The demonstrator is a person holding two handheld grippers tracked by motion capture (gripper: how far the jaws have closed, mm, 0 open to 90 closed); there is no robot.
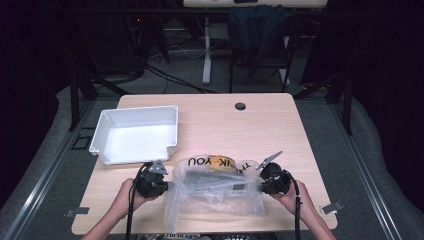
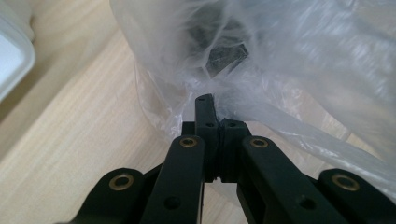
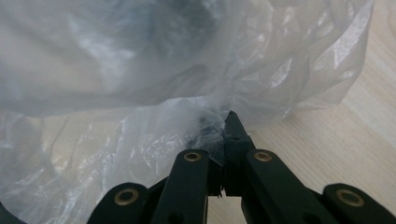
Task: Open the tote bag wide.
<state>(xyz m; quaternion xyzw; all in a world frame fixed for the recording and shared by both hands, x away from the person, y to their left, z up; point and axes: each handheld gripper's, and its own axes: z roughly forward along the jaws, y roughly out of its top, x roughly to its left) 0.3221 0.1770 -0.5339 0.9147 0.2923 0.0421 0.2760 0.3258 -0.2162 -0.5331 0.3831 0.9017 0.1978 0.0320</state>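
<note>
A clear plastic bag (image 1: 215, 190) printed "THANK YOU" lies at the near middle of the wooden table (image 1: 210, 125). Something yellowish (image 1: 216, 167) shows through its far side. My left gripper (image 1: 167, 186) is shut on the bag's left edge, with the film (image 2: 196, 88) bunched at the tips of the closed jaws. My right gripper (image 1: 254, 187) is shut on the bag's right edge, where crumpled film (image 3: 205, 116) is pinched between the jaws. The bag is stretched between the two grippers. A dark shape (image 2: 224, 56) shows through the film in the left gripper view.
A white rectangular bin (image 1: 136, 134), empty, stands on the table's left side just beyond my left gripper. A round cable hole (image 1: 240, 106) sits near the far edge. Chairs and cables stand on the floor beyond the table.
</note>
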